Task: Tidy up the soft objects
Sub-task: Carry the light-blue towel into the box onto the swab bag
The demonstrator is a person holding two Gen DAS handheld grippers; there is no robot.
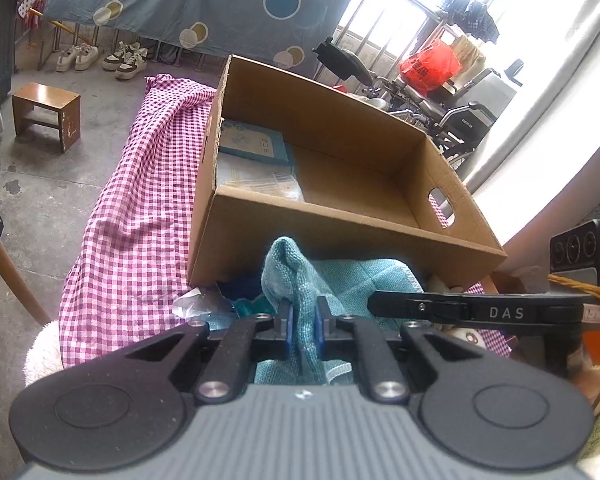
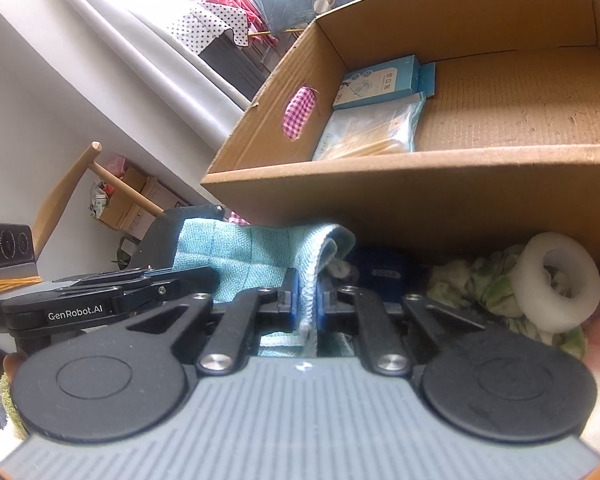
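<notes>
Cardboard box fills the middle of both views, open at the top, standing on a pink checked cloth that shows again through the hand-hole in the box's side wall; inside, against one end, lie a blue carton and, just beside it, a flat clear packet, while the bare floor of the box takes up the remainder; in front of the box's near wall lies a teal towel, one fold of it drawn up into a peak; the left gripper is clamped tight on that peak, its blue pads pressing the fabric from both sides; the right gripper is closed just as tightly on the towel's pale stitched edge; beside the towel sit a dark blue item, a crumpled green-and-white cloth and, touching it, a white roll of tape.
</notes>
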